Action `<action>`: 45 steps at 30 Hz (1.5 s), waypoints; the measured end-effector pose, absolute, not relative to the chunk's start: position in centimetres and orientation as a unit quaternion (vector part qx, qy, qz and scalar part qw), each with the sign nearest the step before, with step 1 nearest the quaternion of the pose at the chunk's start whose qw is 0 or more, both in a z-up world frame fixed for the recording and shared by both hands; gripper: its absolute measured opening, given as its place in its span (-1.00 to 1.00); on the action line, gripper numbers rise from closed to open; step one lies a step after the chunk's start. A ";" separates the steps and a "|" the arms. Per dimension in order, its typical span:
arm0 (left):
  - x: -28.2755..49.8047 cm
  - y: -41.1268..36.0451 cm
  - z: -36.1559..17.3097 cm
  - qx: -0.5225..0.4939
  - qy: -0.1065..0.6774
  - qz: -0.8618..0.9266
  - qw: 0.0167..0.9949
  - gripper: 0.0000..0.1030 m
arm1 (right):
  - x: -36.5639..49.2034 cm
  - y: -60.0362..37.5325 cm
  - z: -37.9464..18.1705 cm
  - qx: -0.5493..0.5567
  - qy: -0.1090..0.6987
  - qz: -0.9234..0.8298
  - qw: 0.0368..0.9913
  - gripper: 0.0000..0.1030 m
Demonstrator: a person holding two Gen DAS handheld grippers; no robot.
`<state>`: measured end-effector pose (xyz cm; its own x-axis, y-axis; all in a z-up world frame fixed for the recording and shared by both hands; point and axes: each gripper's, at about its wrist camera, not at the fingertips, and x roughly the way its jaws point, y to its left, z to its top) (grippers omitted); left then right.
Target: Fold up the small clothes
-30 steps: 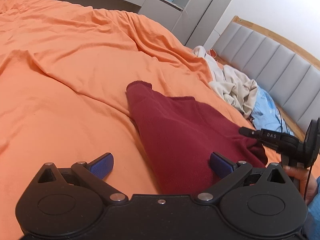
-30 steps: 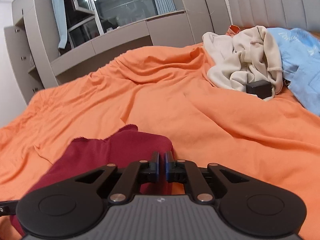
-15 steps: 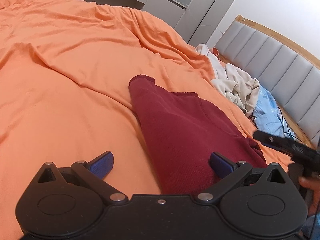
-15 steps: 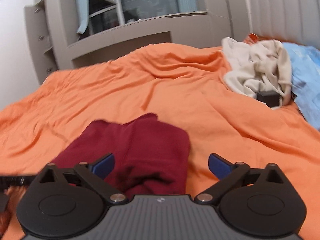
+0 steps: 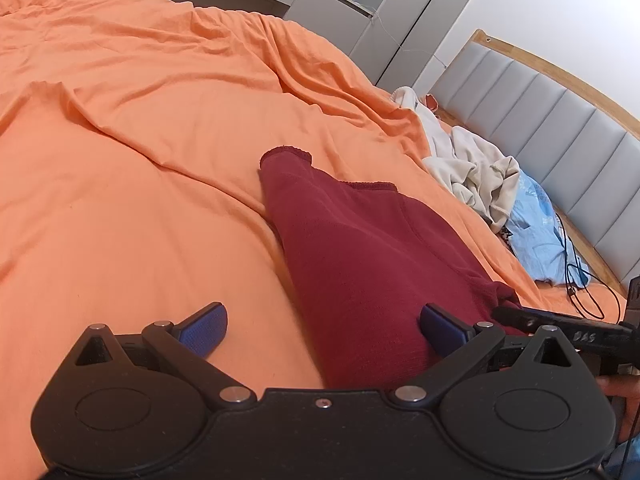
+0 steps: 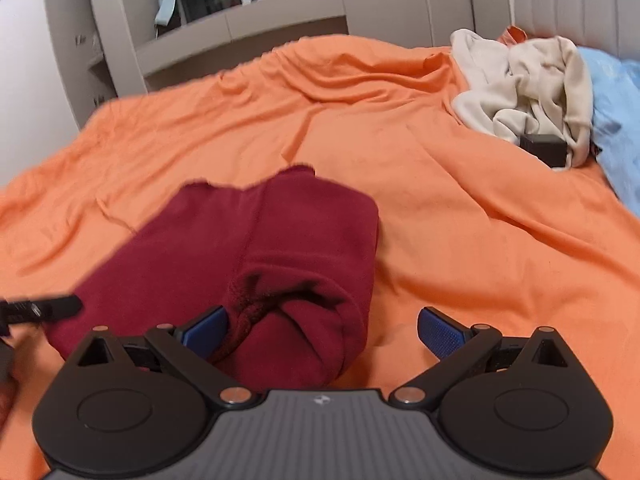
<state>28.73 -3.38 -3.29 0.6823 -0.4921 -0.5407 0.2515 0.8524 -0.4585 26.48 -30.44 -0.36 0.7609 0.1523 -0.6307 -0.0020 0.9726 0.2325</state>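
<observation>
A dark red garment lies folded lengthwise on the orange bedsheet. It also shows in the right wrist view, its near end bunched between the fingers. My left gripper is open and empty, just above the garment's near end. My right gripper is open and empty over the garment's near right end. The right gripper's finger shows at the right edge of the left wrist view, close to the garment's corner.
A cream garment and a light blue garment lie piled at the bed's far right by the grey headboard. A small black box sits beside them. A black cable lies near the blue cloth. Grey cabinets stand beyond the bed.
My right gripper has opened and let go of the red garment, which now lies on the sheet. The left gripper stayed open and shifted slightly.
</observation>
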 end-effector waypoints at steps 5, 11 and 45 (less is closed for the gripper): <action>28.7 -3.3 -3.3 -0.177 0.341 -0.207 0.900 0.99 | 26.3 -32.8 0.4 0.168 0.318 0.019 0.933 1.00; 28.7 -3.3 -3.5 -0.179 0.340 -0.207 0.900 0.99 | 29.3 -34.4 -1.7 0.245 0.353 0.001 0.903 1.00; 28.5 -3.2 -3.9 -0.185 0.337 -0.210 0.899 0.99 | 25.8 -30.9 0.4 0.213 0.277 0.052 0.936 -0.80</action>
